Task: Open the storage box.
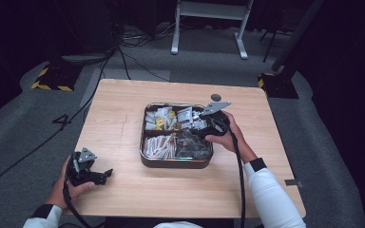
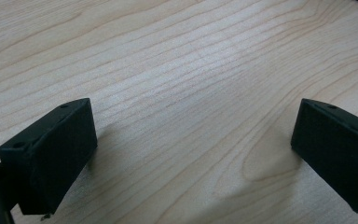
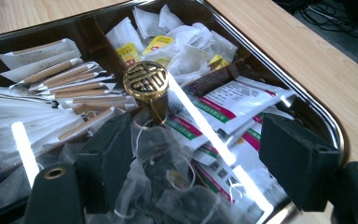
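Open claw (image 3: 205, 161) over lidded box (image 3: 326, 116) — brass knob (image 3: 145, 80).

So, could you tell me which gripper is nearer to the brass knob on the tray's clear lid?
Right. The right gripper hovers open over the tray, the brass knob just ahead of its jaws. The left gripper rests open on the table, well left of the tray.

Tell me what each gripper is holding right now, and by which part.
Nothing is held. The right gripper hangs open over the lidded box near its brass knob; the left gripper is open over the bare table.

Lidded divided box (image 1: 145, 142), table centre
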The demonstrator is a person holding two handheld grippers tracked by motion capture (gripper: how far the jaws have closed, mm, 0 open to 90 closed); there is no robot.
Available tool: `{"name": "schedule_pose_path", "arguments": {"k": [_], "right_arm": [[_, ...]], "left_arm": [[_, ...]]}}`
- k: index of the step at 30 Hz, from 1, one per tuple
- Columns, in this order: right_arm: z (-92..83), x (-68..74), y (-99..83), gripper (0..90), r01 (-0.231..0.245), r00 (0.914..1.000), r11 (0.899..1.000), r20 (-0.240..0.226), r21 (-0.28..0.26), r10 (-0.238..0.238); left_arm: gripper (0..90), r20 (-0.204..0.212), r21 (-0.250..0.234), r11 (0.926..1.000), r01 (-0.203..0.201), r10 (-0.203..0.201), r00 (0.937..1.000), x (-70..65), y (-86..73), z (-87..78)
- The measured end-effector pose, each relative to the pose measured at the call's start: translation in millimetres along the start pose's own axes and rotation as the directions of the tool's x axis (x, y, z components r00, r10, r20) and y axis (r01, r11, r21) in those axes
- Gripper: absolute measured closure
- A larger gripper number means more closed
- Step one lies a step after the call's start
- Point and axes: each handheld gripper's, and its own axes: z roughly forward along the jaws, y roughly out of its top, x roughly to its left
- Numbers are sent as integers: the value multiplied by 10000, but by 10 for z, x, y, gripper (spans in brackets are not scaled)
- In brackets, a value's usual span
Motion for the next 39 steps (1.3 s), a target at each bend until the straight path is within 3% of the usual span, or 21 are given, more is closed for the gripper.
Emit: {"name": "schedule_pose_path", "arguments": {"k": [12,26,35,39], "right_arm": [[293,105,114,274,237,9987,9992,-457,333,-222],[609,180,170,335,101,9972,9980,-752,627,-54],[678,207,214,391,-78,9945,9987,-1040,510,131],[683,216,225,464,-160,9944,9987,-1035,491,210]], "left_arm": [[4,-2,3,10000,-1,1,10000,0,0,0],[4,-2,4,10000,-5,5,10000,0,0,-1],[4,-2,5,10000,-2,2,10000,0,0,-1],[4,-2,5,10000,-5,5,10000,0,0,-1]]}}
